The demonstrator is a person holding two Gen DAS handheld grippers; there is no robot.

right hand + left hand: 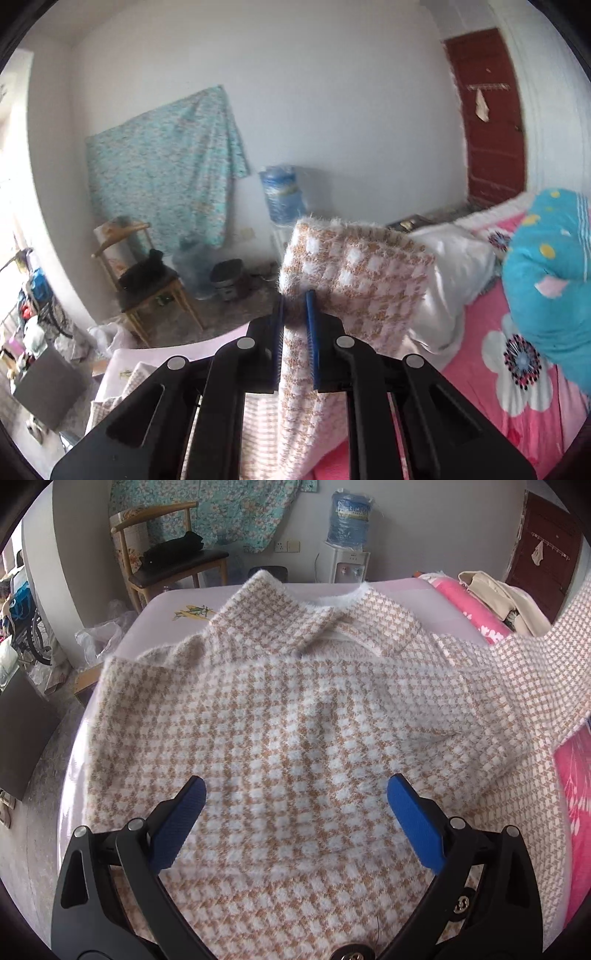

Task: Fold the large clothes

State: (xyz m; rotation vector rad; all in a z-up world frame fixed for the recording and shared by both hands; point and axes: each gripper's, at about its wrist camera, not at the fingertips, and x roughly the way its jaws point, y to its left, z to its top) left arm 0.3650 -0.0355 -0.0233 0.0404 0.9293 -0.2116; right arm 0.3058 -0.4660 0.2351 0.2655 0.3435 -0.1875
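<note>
Houndstooth knit sweater (295,709) lies spread on the bed (155,620), collar toward top centre of the left wrist view, one sleeve (546,657) rising off toward the upper right edge. Left gripper (295,797) hovers over the body panel, fingers wide apart, nothing between them. Right gripper (295,310) fingers clamped together on the sleeve cuff (354,266), centre of its view, lifted above the pink floral bedding (491,369). Judgement: sleeve fold in hand. Carry cuff across the chest, keep fabric taut, left gripper pins the shoulder line, lay flat before release.
</note>
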